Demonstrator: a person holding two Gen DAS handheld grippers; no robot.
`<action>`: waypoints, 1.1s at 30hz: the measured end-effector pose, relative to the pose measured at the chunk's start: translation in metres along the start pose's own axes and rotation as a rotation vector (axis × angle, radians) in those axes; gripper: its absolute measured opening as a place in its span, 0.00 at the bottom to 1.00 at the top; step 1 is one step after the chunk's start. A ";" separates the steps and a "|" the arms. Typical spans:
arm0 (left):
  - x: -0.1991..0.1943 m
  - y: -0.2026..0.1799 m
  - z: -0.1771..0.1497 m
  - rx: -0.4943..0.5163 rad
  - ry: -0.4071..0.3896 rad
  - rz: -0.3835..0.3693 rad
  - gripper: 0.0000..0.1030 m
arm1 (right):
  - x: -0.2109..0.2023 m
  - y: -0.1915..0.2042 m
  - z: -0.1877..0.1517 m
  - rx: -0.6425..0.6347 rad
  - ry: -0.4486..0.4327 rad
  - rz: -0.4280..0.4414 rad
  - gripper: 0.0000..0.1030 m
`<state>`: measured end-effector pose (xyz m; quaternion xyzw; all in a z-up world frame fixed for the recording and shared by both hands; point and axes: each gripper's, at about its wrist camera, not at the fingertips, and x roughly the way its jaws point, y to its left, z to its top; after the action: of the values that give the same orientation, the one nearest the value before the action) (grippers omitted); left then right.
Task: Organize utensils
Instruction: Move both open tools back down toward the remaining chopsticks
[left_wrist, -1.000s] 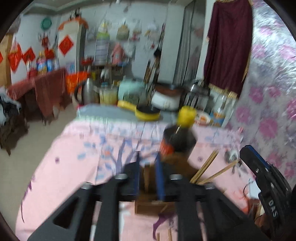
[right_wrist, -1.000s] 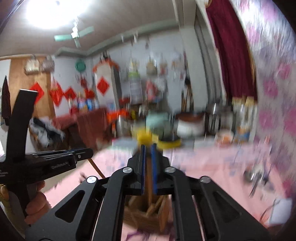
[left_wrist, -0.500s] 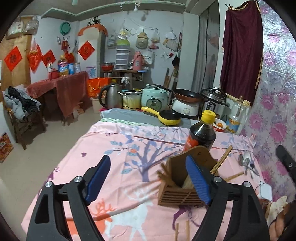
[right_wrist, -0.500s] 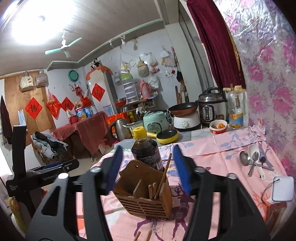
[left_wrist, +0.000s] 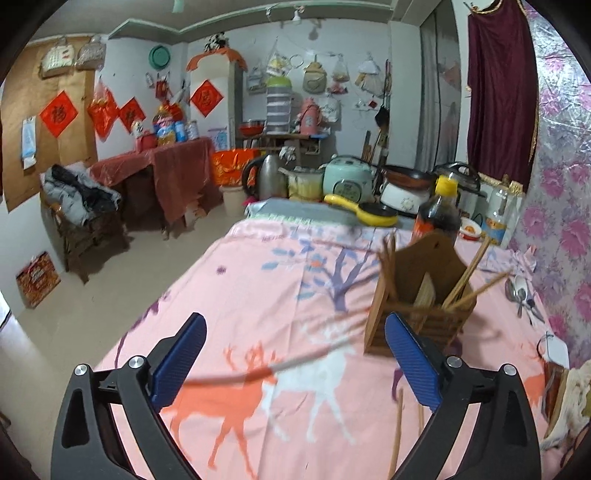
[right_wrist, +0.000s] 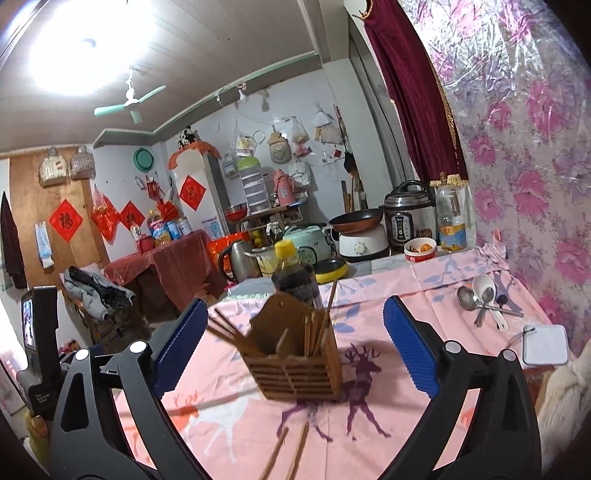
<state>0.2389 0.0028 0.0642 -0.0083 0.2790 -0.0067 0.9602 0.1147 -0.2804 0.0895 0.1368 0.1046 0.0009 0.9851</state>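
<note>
A wooden utensil holder (left_wrist: 417, 314) (right_wrist: 295, 358) stands on the pink tablecloth with several chopsticks (right_wrist: 325, 314) upright in it. Two loose chopsticks (right_wrist: 291, 446) (left_wrist: 397, 428) lie on the cloth in front of it. Spoons (right_wrist: 480, 295) (left_wrist: 521, 295) lie to the right by the wall. My left gripper (left_wrist: 295, 365) is open and empty, left of and short of the holder. My right gripper (right_wrist: 295, 350) is open and empty, its fingers framing the holder from a distance above the table.
A dark sauce bottle (right_wrist: 295, 273) with a yellow cap stands just behind the holder. A white square pad (right_wrist: 545, 345) lies at the right. Cookers, a kettle and a yellow pan (left_wrist: 369, 214) crowd the far end. The flowered wall (right_wrist: 517, 184) borders the right side.
Both grippers have gone from shut to wide open and pulled back from the holder. The left gripper has shifted to the left; the holder now sits right of it.
</note>
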 end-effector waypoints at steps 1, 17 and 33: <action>-0.001 0.004 -0.010 -0.008 0.015 0.002 0.93 | -0.004 0.001 -0.005 -0.002 0.003 -0.003 0.91; 0.024 0.041 -0.182 -0.058 0.299 0.069 0.93 | -0.018 0.003 -0.179 -0.090 0.359 -0.025 0.91; 0.032 0.042 -0.211 -0.055 0.215 0.145 0.96 | 0.009 0.021 -0.225 -0.216 0.538 -0.019 0.69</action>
<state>0.1533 0.0412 -0.1320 -0.0139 0.3805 0.0695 0.9221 0.0780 -0.1995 -0.1188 0.0248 0.3627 0.0389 0.9308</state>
